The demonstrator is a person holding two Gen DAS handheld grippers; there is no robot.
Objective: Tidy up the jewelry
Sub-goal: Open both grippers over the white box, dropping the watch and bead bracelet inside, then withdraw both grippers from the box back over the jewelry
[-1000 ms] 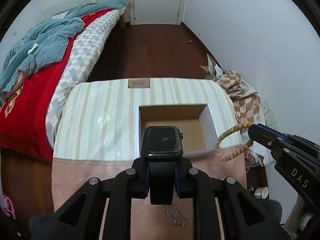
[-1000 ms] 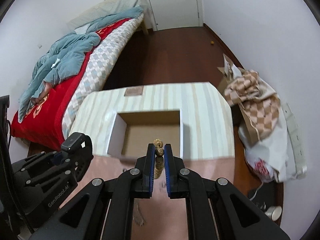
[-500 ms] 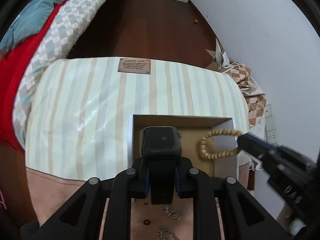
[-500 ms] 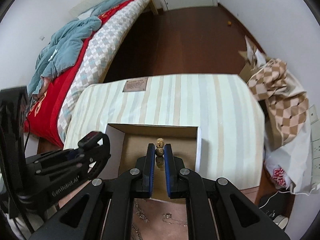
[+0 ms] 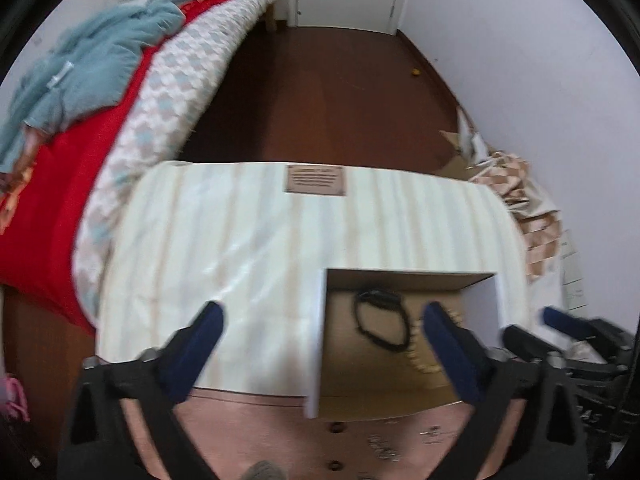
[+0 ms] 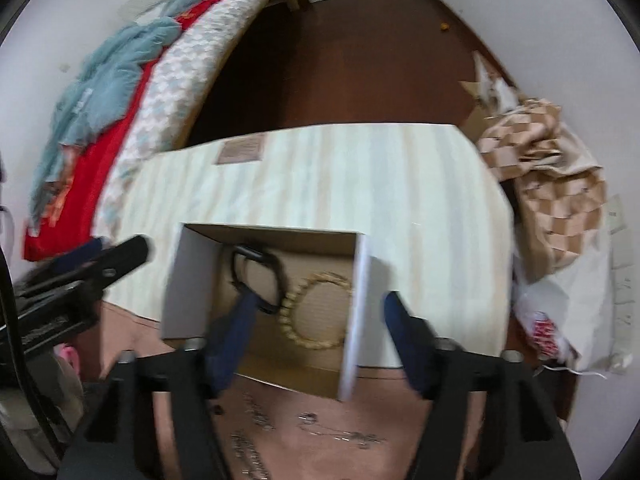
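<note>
Fingers of the left gripper and the right gripper are spread wide and hold nothing. In the right view the watch lies at ten o'clock inside the box, the bead bracelet beside it at four (touching, I think), probably dropped there for storage. Chains lie at six. Both grippers hover above, tilted downward.

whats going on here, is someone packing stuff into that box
Yes. A person with a gripper in each hand is sorting jewelry. The black watch and the bead bracelet both lie inside the open cardboard box, side by side. The left gripper and right gripper are both open and hold nothing. Some thin chains lie on the pink cloth in front of the box.
</note>
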